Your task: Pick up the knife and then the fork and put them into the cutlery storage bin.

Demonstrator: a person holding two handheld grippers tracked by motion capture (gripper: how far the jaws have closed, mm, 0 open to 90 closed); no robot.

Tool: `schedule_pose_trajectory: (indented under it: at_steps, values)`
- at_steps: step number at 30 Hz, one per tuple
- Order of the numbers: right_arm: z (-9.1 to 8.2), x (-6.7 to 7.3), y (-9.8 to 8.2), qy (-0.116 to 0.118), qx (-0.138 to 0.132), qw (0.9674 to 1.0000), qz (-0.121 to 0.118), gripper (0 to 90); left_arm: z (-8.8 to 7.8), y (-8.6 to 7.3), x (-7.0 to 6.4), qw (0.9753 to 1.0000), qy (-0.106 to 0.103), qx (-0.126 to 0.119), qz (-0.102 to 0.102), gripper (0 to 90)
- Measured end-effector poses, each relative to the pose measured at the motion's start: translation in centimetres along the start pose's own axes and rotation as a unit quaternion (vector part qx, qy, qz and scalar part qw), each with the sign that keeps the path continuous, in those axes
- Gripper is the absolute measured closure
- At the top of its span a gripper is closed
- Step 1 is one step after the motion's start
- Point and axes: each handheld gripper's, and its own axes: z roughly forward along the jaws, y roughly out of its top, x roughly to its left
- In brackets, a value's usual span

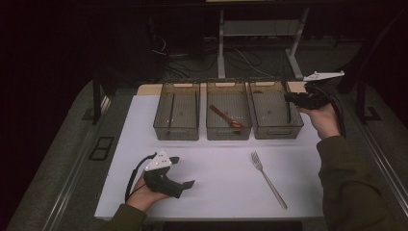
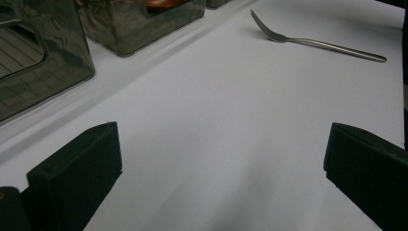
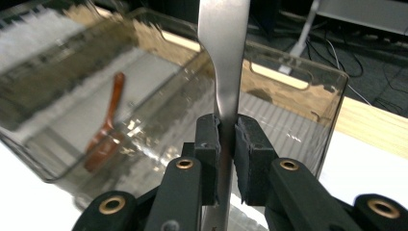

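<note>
The right claw (image 3: pixel 227 144) is clenched on a flat metal utensil (image 3: pixel 225 62), which looks like a knife. In the right gripper view the two black pads press the metal strip from both sides, and the strip rises straight up between them and leaves the picture at the top. Which end of the utensil is up, I cannot tell. In the high view the right claw (image 1: pixel 291 98) is above the right edge of the right bin (image 1: pixel 275 131), the last of three clear smoky bins that stand in a row at the far side of the white worktop (image 1: pixel 216 187). The person's right hand (image 1: pixel 321 118) holds the gripper just beside this bin, and a thin dark line, probably the utensil, hangs down into the bin.

The middle bin (image 1: pixel 229 132) contains a brown spoon (image 1: pixel 226 117), lying diagonally on its floor. The same spoon (image 3: pixel 103 137) appears through the bin walls in the right gripper view. The left bin (image 1: pixel 177 132) stands just beside the middle one.

A metal fork (image 1: pixel 268 179) lies on the worktop, nearer to the person and well apart from the bins, with its tines toward the bins.

The left claw (image 1: pixel 183 173) is released: in the left gripper view its jaws stand wide apart over the bare worktop with nothing between them. The left hand (image 1: pixel 149 192) rests low at the near left part of the worktop, and the claw points toward the fork (image 2: pixel 315 41).
</note>
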Motion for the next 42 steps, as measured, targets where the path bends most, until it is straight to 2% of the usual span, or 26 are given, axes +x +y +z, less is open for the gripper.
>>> schedule_pose_trajectory:
  at_steps: [7, 13, 19, 23, 29, 33, 38, 39, 40, 42]
  values:
    - [2.0, -0.7, -0.6, -0.019, 0.044, 0.9987, -0.018, 79.4, 0.0, 0.0, 0.0, 1.0, 0.0, 0.001, -0.001, 0.0]
    - [3.0, -1.0, -1.1, -0.021, 0.078, 0.9965, -0.022, 79.4, 0.0, 0.0, 0.0, 1.0, -0.001, 0.001, 0.0, 0.0]
    - [3.9, -1.2, -1.7, -0.025, 0.115, 0.9922, -0.041, 79.3, 0.0, 0.0, 0.0, 1.0, -0.002, 0.0, -0.001, 0.0]
    - [4.5, -1.4, -2.1, -0.023, 0.138, 0.9894, -0.041, 79.3, 0.0, 0.0, 0.0, 1.0, -0.002, 0.001, -0.001, 0.0]
    - [5.1, -1.5, -2.3, -0.018, 0.16, 0.9862, -0.041, 79.3, 0.0, 0.0, 0.0, 1.0, -0.003, 0.001, -0.001, 0.0]
    - [5.7, -1.3, -2.4, -0.019, 0.179, 0.9822, -0.054, 79.2, 0.0, 0.0, 0.0, 1.0, -0.004, 0.002, 0.001, 0.0]
    - [6.0, -1.1, -2.5, -0.017, 0.189, 0.9801, -0.057, 78.0, 0.0, 0.0, 0.0, 1.0, -0.004, 0.003, 0.001, 0.0]
    - [6.1, -1.1, -2.5, -0.015, 0.189, 0.9803, -0.057, 77.0, 0.0, 0.0, 0.0, 1.0, -0.004, 0.002, 0.0, 0.0]
    - [6.0, -1.1, -2.5, -0.016, 0.182, 0.9815, -0.055, 71.9, 0.0, 0.0, 0.0, 1.0, -0.003, 0.002, 0.001, 0.0]
    - [5.7, -1.2, -2.3, -0.016, 0.164, 0.9853, -0.044, 67.8, 0.0, 0.0, 0.0, 1.0, -0.003, 0.001, 0.0, 0.0]
